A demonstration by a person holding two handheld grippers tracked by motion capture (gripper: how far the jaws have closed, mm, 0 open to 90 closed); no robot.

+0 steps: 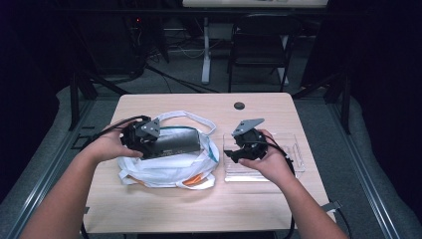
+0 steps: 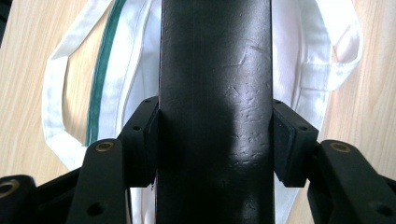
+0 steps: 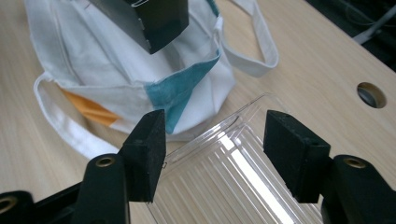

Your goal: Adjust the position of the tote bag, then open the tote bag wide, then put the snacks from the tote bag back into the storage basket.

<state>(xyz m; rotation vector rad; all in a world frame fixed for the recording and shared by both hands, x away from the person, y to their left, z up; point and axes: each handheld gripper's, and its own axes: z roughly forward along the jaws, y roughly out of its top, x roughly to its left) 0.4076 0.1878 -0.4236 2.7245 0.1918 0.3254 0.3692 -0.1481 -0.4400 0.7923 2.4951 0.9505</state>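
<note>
High view: the left gripper (image 1: 141,135) grips one end of a long black box (image 1: 174,143), holding it over the white bag (image 1: 169,167) that lies on the table (image 1: 164,206). The box runs out from the jaws toward the right gripper (image 1: 247,144), its long axis roughly level and crosswise on the table. The right gripper hangs over the near-left part of a clear tray (image 1: 293,149), jaws spread, nothing between them. A strip of bare table separates bag and tray; wide bare wood lies between both grippers and the near edge, and more beyond them toward the far edge, where a round hole (image 1: 239,105) sits.

Left gripper view: the pads (image 2: 150,140) press on the two long sides of the box (image 2: 215,93), which fills the gap between the jaws and runs straight ahead along their line, out past the top of the view. The bag (image 2: 140,51) lies under it, with a green stripe (image 2: 100,70) to the left; bare table shows on either side.

Right gripper view: the jaws stand apart and empty, with the ribbed tray (image 3: 224,182) below and between them. Ahead and to the left, the free end of the box (image 3: 149,18) hangs above the bag (image 3: 93,70), well apart from these pads (image 3: 149,149). The tray's far edge lies just beside the bag's teal panel (image 3: 182,91). The hole (image 3: 371,94) lies to the right on open table.
</note>
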